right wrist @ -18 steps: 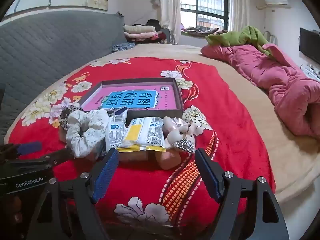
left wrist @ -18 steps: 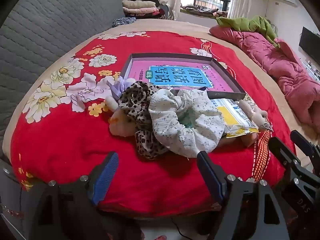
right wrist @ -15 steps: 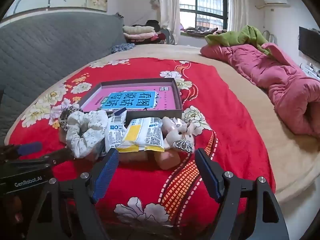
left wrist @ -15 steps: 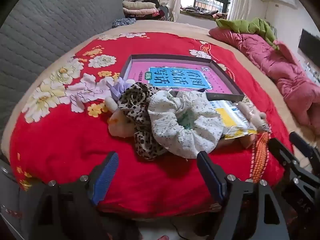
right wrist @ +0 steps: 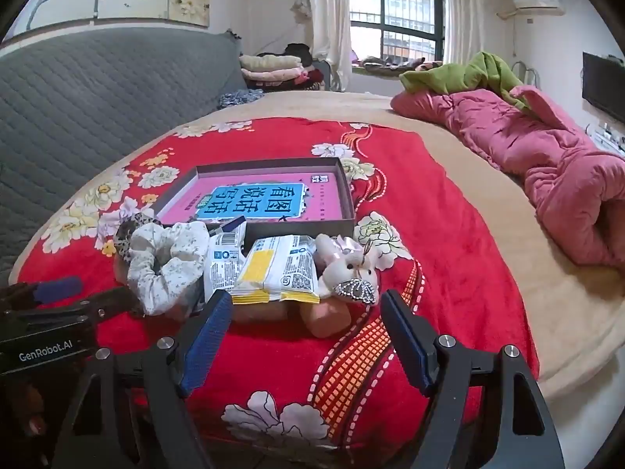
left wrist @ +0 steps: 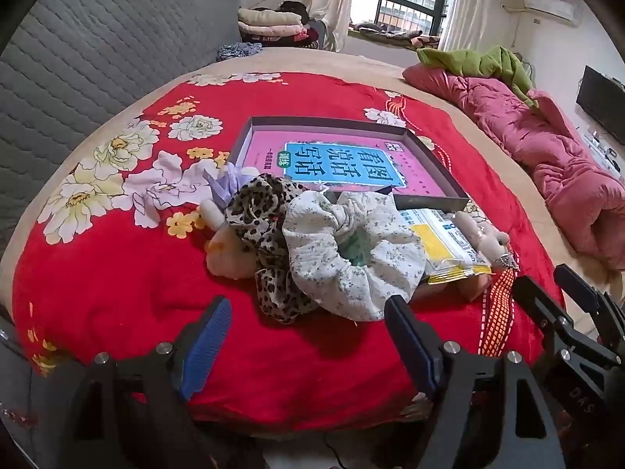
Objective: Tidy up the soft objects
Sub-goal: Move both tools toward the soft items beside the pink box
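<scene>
At frame centre, white scrunchie (left wrist: 351, 258) lies just beyond left tongs (left wrist: 308, 336), nearer than right tongs (right wrist: 302, 326); both released.

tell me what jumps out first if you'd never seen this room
The bright red flowered blanket fills the bed. In the middle of it lies a shallow box with a pink and blue book inside. A heap of scrunchies, snack packets and a small plush bunny sits in front of the box.
</scene>
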The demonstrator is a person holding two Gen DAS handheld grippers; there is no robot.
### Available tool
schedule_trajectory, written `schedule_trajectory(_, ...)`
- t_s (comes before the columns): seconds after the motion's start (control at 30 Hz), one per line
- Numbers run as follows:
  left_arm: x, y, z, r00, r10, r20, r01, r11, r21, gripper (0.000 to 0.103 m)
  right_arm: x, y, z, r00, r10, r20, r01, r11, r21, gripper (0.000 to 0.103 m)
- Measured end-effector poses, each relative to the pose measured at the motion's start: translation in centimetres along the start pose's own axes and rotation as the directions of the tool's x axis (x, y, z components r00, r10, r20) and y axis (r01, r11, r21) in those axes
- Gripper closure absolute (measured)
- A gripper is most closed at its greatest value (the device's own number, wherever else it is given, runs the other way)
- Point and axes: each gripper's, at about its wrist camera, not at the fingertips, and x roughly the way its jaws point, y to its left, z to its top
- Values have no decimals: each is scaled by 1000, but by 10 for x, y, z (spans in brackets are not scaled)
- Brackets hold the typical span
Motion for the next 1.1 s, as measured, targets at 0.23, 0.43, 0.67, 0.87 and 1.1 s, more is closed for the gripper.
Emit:
schedule_trajectory(0.23, -3, -4, 0, 1000, -4, 14, 4, 1000, 5, 23, 0, 2, 0, 1000, 2, 9, -1, 1000, -18, 24)
schedule_trajectory(0.43, -4, -5, 0, 1000, -11, 16, 11, 1000, 9, 23, 0, 1, 1, 1000, -4, 12, 4, 1000, -15, 24)
schedule_trajectory(0.67, -5, -5, 0, 1000, -13, 14, 12, 1000, 14, 23, 0, 2, 1, 1000, -1, 12, 2, 1000, -20, 24)
schedule_trajectory(0.87, -5, -6, 0, 1000, -14, 13, 14, 1000, 13, 23, 0, 2, 1, 1000, -2, 14, 2, 1000, -17, 24)
schedule_trajectory(1.1, -4, -5, 0, 1000, -22, 12, 22, 1000, 9, 23, 0, 3, 1, 1000, 0, 13, 1, 1000, -16, 24)
